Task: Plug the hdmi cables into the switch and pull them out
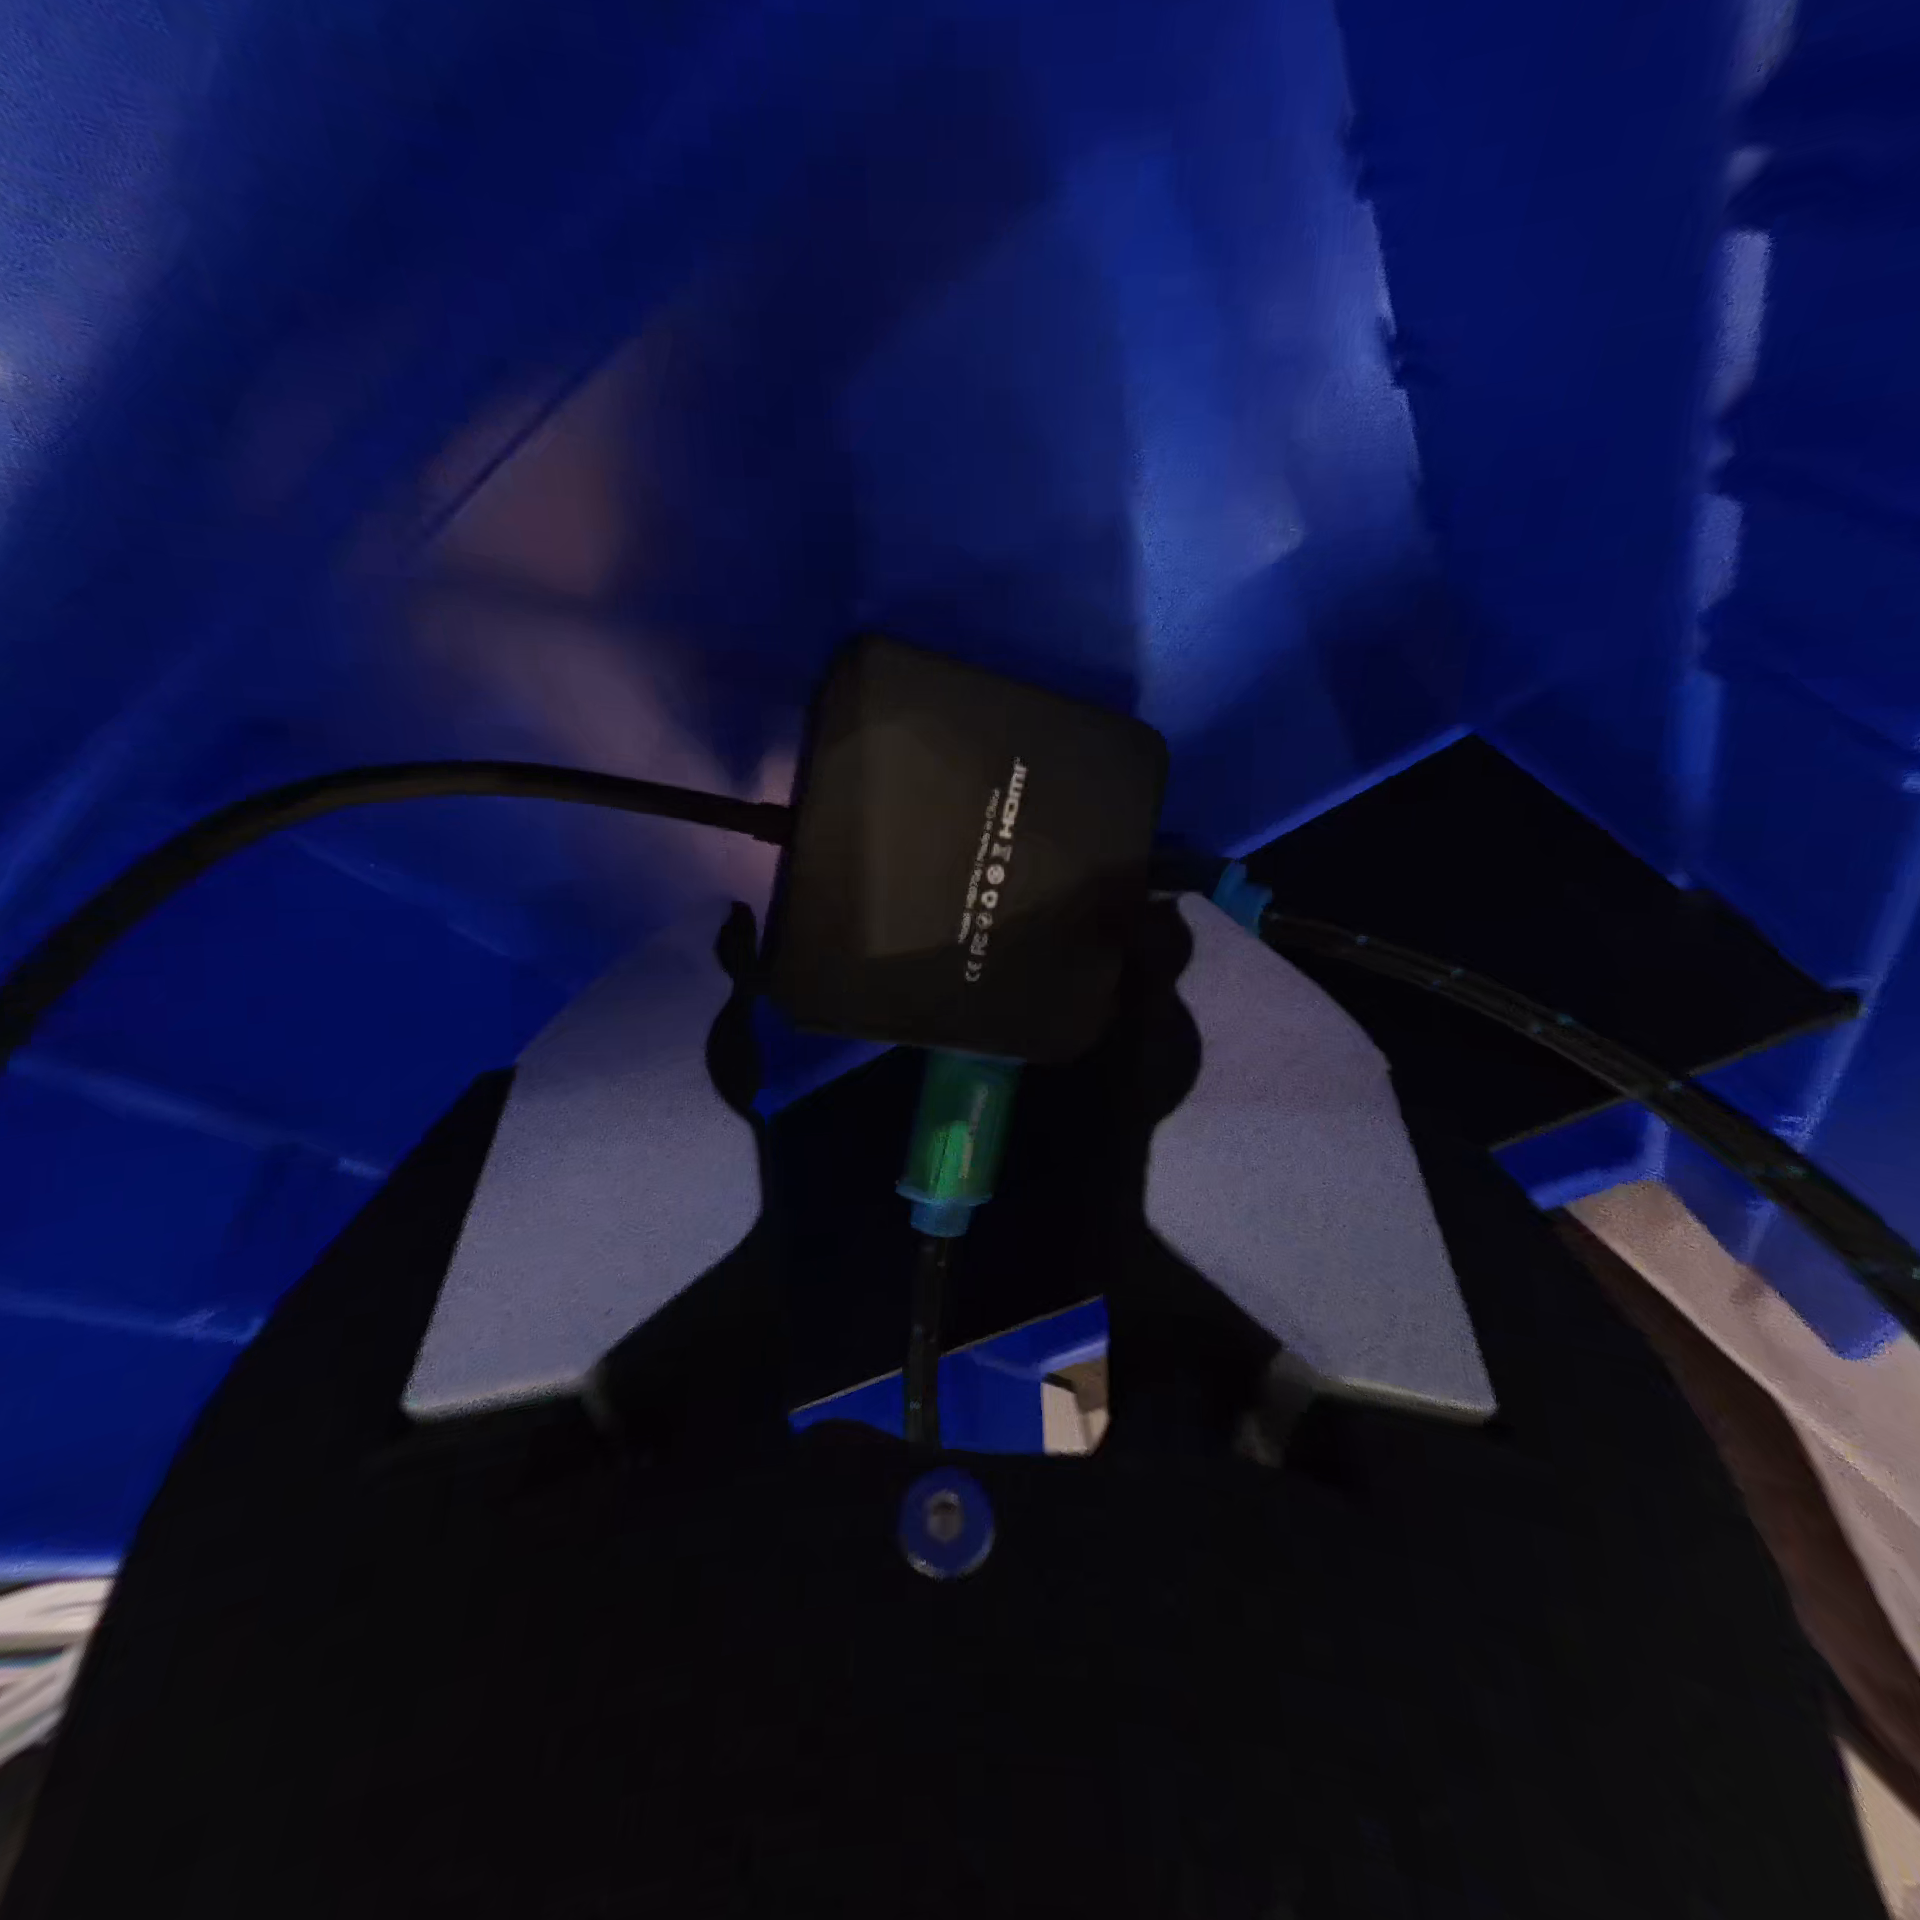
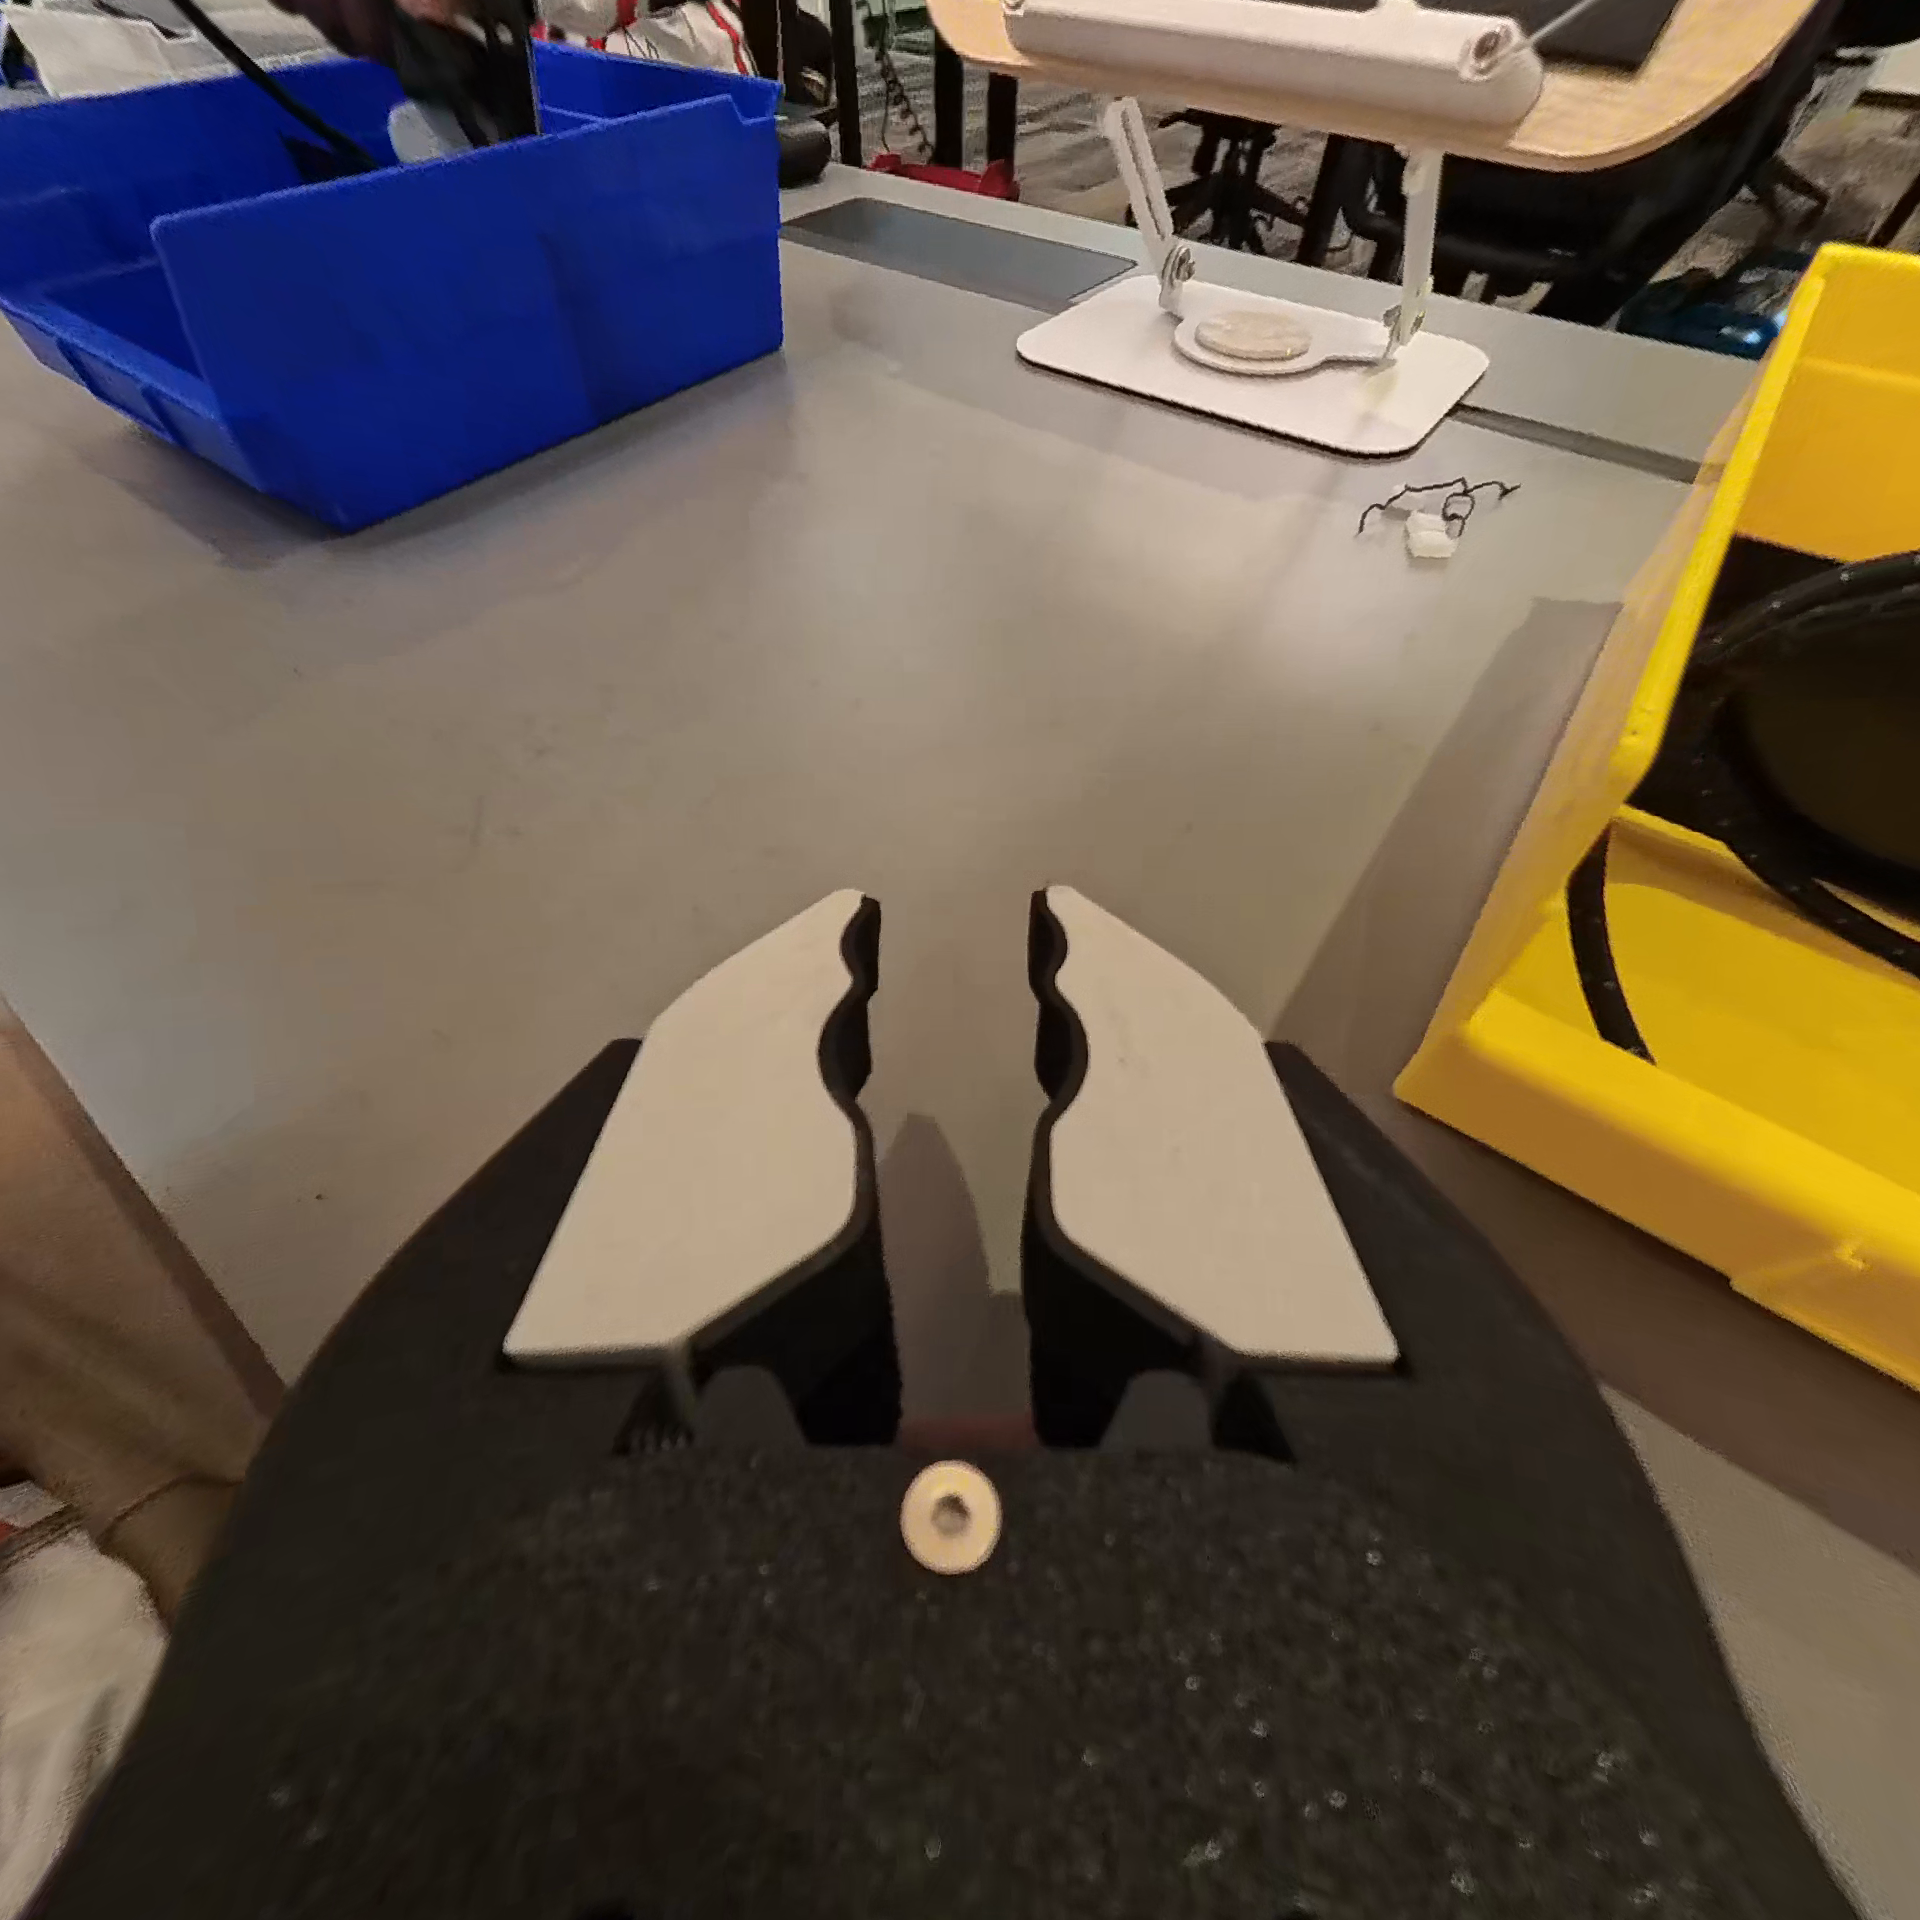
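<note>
Left gripper: clamped on the switch, one finger on each side of the box; in the right wrist view it shows far off, down inside the blue bin
Switch: small black box w/ rounded corners, white print on top face; held up inside the blue bin, tilted
Green plug: HDMI plug w/ blue strain relief, seated in the near side of the switch, pointing back btwn the left gripper's fingers; its dark cable drops toward the camera
Blue-collar cable: braided black cable w/ blue flecks, plugged into the right side of the switch, runs off lower right
Black cable: plain black lead out of the left side of the switch, arcs away to the left edge
Blue bin: walls fill most of the left wrist view; black divider panel stands just right of the switch; bin sits at far left of the tabletop
Right gripper: part open, narrow gap btwn the tips, holding nothing; hovers over bare tabletop, well apart from the switch
Tabletop: grey, matte
Yellow bin: right edge, open front, coil of dark braided cable inside
White stand: flat base on far side of the tabletop, arms carrying a white tube
Small clip + thin black wire: loose on the tabletop, near the yellow bin
</note>
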`<state>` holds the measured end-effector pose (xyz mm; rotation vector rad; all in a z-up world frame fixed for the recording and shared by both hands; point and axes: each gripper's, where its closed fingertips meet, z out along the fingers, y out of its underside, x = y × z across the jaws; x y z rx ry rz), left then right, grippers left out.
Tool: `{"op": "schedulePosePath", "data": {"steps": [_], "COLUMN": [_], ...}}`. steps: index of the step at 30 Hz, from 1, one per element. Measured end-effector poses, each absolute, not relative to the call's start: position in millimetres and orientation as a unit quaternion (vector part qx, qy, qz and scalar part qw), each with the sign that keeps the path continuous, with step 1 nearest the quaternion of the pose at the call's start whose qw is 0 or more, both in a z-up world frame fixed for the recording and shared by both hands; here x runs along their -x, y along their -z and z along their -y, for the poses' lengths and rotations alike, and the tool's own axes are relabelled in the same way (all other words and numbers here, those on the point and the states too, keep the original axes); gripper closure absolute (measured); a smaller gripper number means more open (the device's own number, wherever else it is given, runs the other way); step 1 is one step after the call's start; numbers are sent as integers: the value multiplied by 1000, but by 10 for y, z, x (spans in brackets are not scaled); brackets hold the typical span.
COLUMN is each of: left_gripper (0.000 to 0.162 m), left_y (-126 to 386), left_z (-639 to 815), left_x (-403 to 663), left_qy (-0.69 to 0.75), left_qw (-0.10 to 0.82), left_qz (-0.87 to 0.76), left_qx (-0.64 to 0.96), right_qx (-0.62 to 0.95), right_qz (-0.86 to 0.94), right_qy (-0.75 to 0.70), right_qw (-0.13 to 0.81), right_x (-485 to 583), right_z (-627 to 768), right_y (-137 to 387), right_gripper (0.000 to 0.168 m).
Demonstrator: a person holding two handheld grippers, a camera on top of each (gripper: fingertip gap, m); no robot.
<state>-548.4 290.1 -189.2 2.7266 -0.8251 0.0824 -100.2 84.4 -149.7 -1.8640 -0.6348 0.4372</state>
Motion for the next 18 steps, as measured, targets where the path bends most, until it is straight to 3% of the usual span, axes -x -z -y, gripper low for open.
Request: {"op": "schedulePosePath", "data": {"steps": [2,5,8,18], "left_gripper": [89,122,138,147], "left_y": [1899,1797,1638,530], "left_z": [-2893,-2976,-3008,-3114], "left_x": [5489,5506,5537,5305], "left_qy": [-41,-73,-81,26], "left_qw": [151,125,77,-200], "left_qz": [266,232,243,367], "left_qx": [-951,-962,-964,-908], "right_qx": [784,788,790,773], "right_qz": [260,253,252,291], "right_qy": [-191,-196,-193,-143], "right_qw": [530,525,525,546], "right_x": [988,969,958,1036], "right_z": [-847,-843,-826,-800], "right_y": [1501,1511,1515,1467], "right_gripper": [142,142,142,143]}}
